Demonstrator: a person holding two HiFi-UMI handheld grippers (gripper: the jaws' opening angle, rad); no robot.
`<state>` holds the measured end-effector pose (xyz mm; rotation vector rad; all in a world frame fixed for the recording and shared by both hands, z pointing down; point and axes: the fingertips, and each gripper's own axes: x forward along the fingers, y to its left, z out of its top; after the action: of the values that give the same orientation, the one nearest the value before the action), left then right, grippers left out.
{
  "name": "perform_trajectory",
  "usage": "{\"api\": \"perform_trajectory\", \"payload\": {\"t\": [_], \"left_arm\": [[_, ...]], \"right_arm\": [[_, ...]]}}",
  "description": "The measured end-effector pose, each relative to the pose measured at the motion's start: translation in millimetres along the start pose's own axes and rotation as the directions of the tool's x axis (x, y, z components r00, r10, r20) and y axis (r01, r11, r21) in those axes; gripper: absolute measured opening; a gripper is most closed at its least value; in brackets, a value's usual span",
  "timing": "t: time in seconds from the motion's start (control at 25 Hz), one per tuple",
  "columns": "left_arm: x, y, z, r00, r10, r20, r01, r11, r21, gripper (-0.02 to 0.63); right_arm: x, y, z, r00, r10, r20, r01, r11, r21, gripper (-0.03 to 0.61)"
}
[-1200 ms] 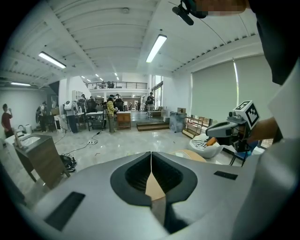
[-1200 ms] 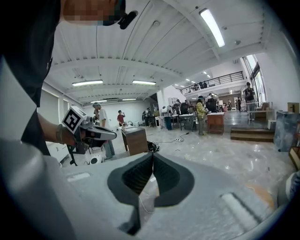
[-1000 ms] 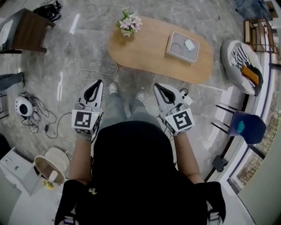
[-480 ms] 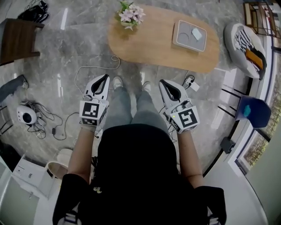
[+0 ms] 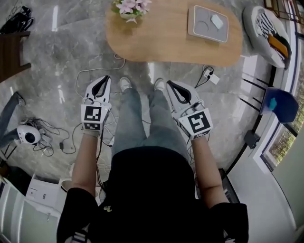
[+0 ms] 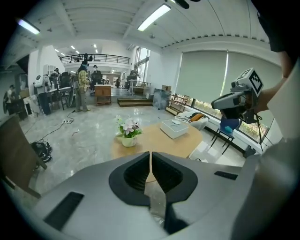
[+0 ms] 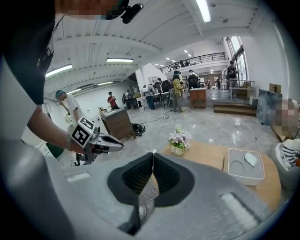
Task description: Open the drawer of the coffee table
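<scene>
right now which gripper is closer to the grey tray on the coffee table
Right. In the head view the right gripper is below and just left of the grey tray; the left gripper is much farther left, below the flower pot.

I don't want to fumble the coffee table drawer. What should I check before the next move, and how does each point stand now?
1. Left tongs empty: ok, jaws together, nothing between them.
2. Right tongs empty: ok, jaws together, nothing between them.
3. Tongs open for a handle: not ok, both are shut.
4. Drawer front located: cannot tell, only the top of the coffee table shows.
5. Floor by the feet free: not ok, a white cable and a power strip lie before the table.
6. Flower pot and tray steady: ok, both sit flat on top.
</scene>
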<state>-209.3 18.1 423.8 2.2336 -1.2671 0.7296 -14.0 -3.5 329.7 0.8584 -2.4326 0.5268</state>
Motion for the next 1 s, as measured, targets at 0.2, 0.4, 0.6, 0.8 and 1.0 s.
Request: {"api": "perform_trajectory", "payload": {"t": [0.2, 0.4, 0.6, 0.8, 1.0], "left_arm": [[42.7, 12.5, -46.3, 0.999, -0.011, -0.034, 0.011, 1.0, 0.008, 0.017], [90.9, 20.4, -101.9, 0.999, -0.034, -0.042, 0.035, 0.999, 0.022, 0.055], [140.5, 18.2, -166.2, 0.994, -0.072, -0.082, 0.077, 0.995, 0.059, 0.092], [189.9, 19.3, -219.7, 0.989, -0.116, -0.092, 0.124, 0.987, 0.097, 0.138], [237.6, 28.9, -253.0, 0.988, -0.122, -0.093, 0.132, 0.984, 0.115, 0.178]], "right_arm": [[31.4, -9.2, -29.6, 1.0, -0.005, -0.008, 0.006, 1.0, 0.022, 0.0], [66.6, -18.7, -73.3, 0.999, -0.009, -0.037, 0.01, 1.0, 0.029, 0.0], [94.1, -34.3, -123.2, 0.997, -0.034, -0.071, 0.038, 0.998, 0.058, 0.0], [116.5, -48.8, -165.4, 0.993, -0.054, -0.101, 0.062, 0.995, 0.081, 0.0], [133.4, -57.3, -202.3, 0.991, -0.058, -0.123, 0.07, 0.993, 0.096, 0.0]]}}
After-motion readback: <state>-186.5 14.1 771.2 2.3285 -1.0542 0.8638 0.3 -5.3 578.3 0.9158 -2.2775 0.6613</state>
